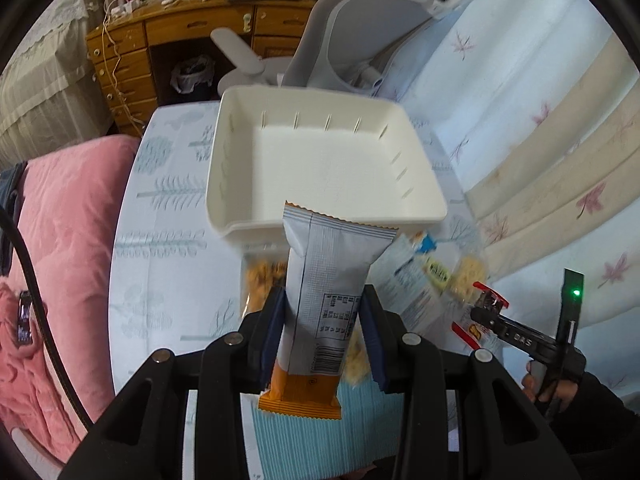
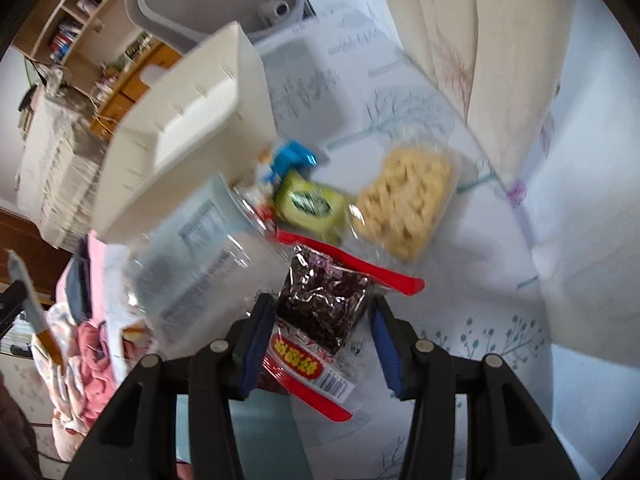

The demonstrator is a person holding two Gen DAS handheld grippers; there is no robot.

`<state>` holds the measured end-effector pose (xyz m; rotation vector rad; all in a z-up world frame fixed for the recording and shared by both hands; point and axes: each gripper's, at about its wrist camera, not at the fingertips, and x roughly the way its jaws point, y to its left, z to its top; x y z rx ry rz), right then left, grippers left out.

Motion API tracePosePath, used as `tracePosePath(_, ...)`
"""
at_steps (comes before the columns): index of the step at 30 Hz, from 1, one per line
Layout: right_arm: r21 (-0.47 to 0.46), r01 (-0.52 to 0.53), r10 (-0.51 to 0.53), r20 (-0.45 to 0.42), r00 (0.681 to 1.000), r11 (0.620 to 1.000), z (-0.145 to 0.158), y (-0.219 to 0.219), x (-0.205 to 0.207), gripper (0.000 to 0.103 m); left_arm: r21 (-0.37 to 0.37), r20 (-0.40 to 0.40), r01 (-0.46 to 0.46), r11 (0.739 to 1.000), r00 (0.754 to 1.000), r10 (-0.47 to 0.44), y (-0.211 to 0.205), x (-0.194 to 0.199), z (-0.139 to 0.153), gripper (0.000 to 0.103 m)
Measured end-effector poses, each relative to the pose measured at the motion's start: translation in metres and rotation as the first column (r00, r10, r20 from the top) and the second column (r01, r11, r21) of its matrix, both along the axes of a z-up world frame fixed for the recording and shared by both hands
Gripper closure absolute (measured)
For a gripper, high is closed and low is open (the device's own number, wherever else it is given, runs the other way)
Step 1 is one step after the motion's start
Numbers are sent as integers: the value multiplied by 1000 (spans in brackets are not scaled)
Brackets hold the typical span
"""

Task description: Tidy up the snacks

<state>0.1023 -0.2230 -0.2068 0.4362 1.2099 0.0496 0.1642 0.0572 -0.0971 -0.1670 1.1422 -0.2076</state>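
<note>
My left gripper [image 1: 324, 332] is shut on a grey and orange snack bar [image 1: 326, 280], held upright just before the near rim of an empty white bin [image 1: 416, 160]. The bin also shows in the right wrist view [image 2: 132, 184]. My right gripper [image 2: 320, 340] has its jaws apart around a dark snack packet with red trim [image 2: 324, 304]; the pads do not visibly press it. Beyond it lie a green packet [image 2: 310, 204], a clear bag of pale crackers [image 2: 404, 200], a blue packet [image 2: 292, 158] and a large clear bag [image 2: 192, 256]. The right gripper also shows in the left wrist view [image 1: 486, 304].
Everything lies on a bed with a pale tree-print sheet [image 1: 168, 240]. A pink quilt [image 1: 76, 220] is at the left, striped bedding [image 1: 540, 160] at the right. A grey chair [image 1: 348, 36] and a wooden dresser [image 1: 120, 64] stand beyond the bed.
</note>
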Motion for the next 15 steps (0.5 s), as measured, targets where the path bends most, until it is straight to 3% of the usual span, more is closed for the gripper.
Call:
tracePosePath(8,-27,-78,82,183,980,997,61,8,41,54,-21,75,-27,999,997,29,-10,39,17,67)
tracePosePath(15,-62,-150,161,314,935,987,77,18,80,54,-32,120,-71,997,990,74,-16,78,14,67)
